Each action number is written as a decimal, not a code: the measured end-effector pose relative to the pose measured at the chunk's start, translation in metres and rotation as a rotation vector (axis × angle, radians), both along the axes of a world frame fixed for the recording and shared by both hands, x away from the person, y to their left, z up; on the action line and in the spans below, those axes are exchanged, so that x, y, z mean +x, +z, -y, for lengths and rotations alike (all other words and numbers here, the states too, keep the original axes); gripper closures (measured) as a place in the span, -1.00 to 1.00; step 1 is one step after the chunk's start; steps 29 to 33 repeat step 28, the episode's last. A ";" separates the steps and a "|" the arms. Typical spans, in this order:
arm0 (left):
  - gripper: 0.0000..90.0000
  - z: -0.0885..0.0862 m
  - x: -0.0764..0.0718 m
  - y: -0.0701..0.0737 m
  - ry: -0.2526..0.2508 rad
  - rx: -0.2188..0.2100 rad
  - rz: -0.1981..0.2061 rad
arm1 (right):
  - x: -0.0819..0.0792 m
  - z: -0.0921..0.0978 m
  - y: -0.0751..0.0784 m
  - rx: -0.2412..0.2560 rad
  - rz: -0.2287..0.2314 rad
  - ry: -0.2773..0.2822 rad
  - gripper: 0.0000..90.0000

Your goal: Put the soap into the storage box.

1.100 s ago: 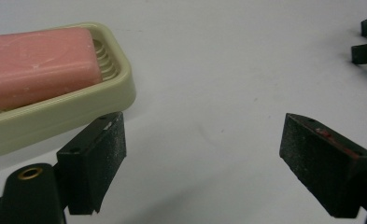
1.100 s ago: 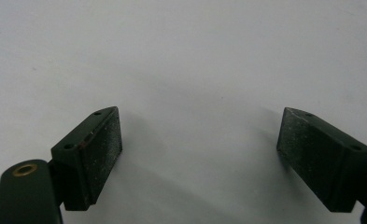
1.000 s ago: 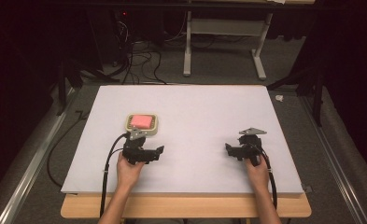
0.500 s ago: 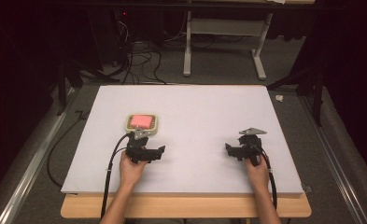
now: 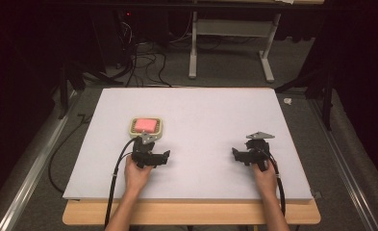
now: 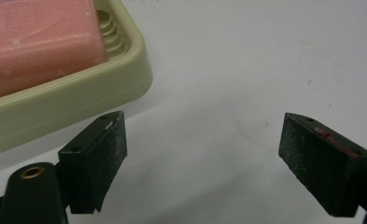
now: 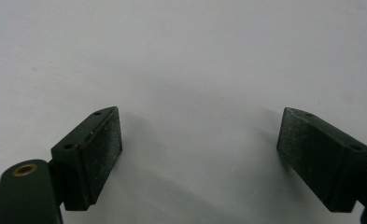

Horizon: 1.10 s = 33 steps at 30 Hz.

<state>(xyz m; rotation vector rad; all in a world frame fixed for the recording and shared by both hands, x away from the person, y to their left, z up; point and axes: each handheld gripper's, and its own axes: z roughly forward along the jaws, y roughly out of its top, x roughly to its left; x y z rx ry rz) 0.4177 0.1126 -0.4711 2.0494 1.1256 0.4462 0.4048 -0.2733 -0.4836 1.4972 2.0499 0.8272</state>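
Forearms low over the white board (image 5: 201, 115), each hand-held gripper, left (image 5: 150, 155) and right (image 5: 250, 153), jaws wide, empty.

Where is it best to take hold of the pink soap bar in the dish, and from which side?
Probably across the soap bar's two long sides, coming from above: it lies flat inside the raised-rim soap dish, so only its upper part looks reachable. The left gripper, open and empty, is nearest.

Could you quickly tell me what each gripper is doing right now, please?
Left gripper: open, holding nothing, beside the soap dish.
Right gripper: open, holding nothing, over the bare table.
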 end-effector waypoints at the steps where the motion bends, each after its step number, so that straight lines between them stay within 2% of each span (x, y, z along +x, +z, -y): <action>1: -0.64 0.000 0.000 0.000 0.000 0.000 0.000 | 0.000 0.000 0.000 0.000 0.000 0.000 -0.68; 5: -0.64 0.002 0.001 -0.002 0.003 0.000 0.000 | 0.000 0.000 0.000 0.000 0.000 0.000 -0.68; 9: -0.64 0.004 0.002 -0.008 0.006 0.025 -0.004 | 0.000 0.000 0.000 0.000 0.000 0.000 -0.68; 10: -0.64 0.005 0.001 -0.015 0.005 0.037 -0.018 | 0.000 0.000 0.000 0.000 0.000 0.000 -0.68; 11: -0.66 0.005 0.000 -0.016 0.003 0.040 -0.002 | 0.000 0.000 0.000 0.000 0.000 0.000 -0.68; 13: -0.64 0.007 -0.001 -0.016 -0.002 0.051 0.003 | 0.000 0.000 0.000 0.000 0.001 0.000 -0.68; 16: -0.65 0.006 0.000 -0.017 -0.002 0.040 -0.005 | 0.000 0.000 0.000 0.000 0.000 0.000 -0.68; 33: -0.65 0.006 0.000 -0.017 -0.001 0.041 -0.002 | 0.000 0.000 0.000 0.001 0.000 -0.001 -0.68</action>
